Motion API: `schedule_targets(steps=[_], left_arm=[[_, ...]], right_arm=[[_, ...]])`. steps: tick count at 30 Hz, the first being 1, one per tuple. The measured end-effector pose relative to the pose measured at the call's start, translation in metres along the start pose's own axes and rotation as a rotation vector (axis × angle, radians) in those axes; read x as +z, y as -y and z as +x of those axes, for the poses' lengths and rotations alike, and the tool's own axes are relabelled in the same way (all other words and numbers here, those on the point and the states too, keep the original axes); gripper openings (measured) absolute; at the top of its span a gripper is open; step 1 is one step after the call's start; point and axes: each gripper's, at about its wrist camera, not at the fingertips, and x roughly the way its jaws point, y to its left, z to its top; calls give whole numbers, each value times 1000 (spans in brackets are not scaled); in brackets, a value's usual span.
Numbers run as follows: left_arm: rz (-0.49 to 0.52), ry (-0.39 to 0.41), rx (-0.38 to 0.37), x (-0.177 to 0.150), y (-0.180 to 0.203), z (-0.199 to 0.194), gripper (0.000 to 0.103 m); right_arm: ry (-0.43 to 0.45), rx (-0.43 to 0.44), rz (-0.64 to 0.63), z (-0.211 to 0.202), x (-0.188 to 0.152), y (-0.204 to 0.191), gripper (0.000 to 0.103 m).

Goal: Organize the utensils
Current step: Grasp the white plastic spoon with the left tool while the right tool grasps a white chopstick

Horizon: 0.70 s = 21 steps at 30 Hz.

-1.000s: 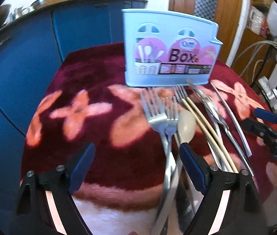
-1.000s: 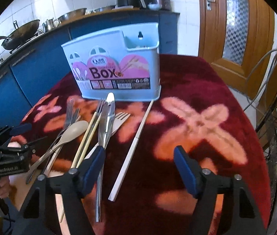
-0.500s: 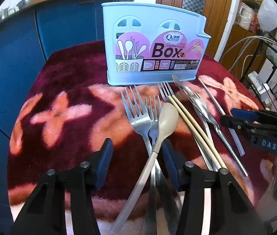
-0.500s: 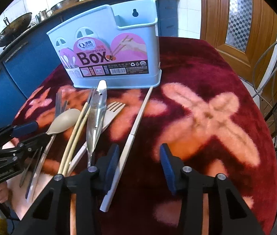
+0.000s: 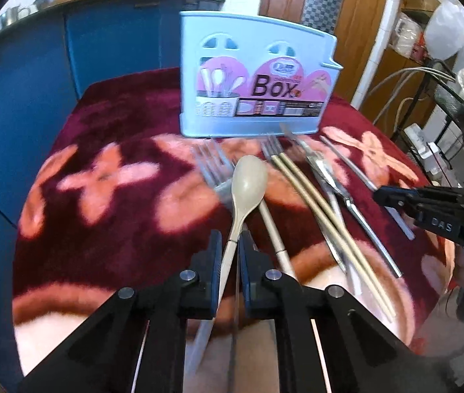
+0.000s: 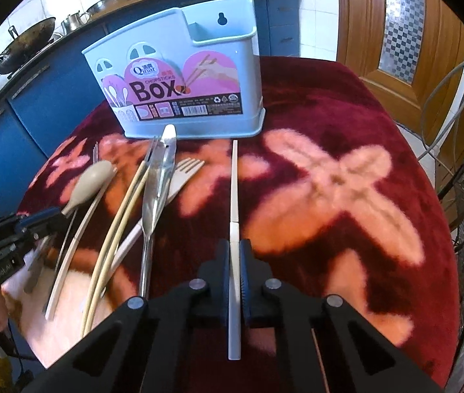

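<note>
**A:** What is each gripper holding?

**B:** The left gripper (image 5: 230, 249) has just closed its black fingers onto the thin handle of a beige spoon (image 5: 248, 183). The spoon is smooth and matt, with an oval bowl that points toward the box. The right gripper (image 6: 235, 255) has just closed on a single pale chopstick (image 6: 234, 196). It is a straight, flat-sided stick, and it runs forward toward the box.

**A:** Where do the other utensils lie?

**B:** They lie loosely fanned on the tabletop between the two grippers. Two steel forks (image 5: 214, 170) are just left of the spoon, blurred, with their tines toward the box. To the right of the spoon is a pair of tan chopsticks (image 5: 317, 209), side by side. Beyond them lie shiny steel tongs (image 6: 160, 170) and a pale fork (image 6: 183, 177) that the tongs partly cover.

**A:** And the box?

**B:** It is a light blue plastic utensil box (image 6: 179, 85), standing upright at the far end of the row. Its corners are rounded, its top is open, and a pink label on the front reads "Box". The tips of the tongs nearly reach its base.

**A:** What is underneath?

**B:** A plush, dark red cloth (image 6: 346, 124) with fuzzy pink flower shapes covers the tabletop. The area to the right of the pale chopstick is bare cloth out to the rounded edge. Blue cabinets (image 5: 19, 98) stand beyond the left edge.
</note>
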Motion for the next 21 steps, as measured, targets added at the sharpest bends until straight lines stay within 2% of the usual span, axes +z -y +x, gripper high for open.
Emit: schedule_targets(steps=[4,7,13,17,21], left_arm=[[-43,-19,-4,-5,-14,-6,11],[-34,-40,63,-9,-20,-6,11],[-9,-75,63,-7,-20,-3,12],[57,-119,71,2,-10,3,29],[100,-185,87,12,-6,16,30]], right_arm=[[-23,7,6,-7,-7,3,8],[-42,12,6,-10,-12,4,8],[-69,25,-4,-14,-16,5,8],[-98,44,2,-12,-8,9,9],[-138,31,-31,-4,4,7,11]])
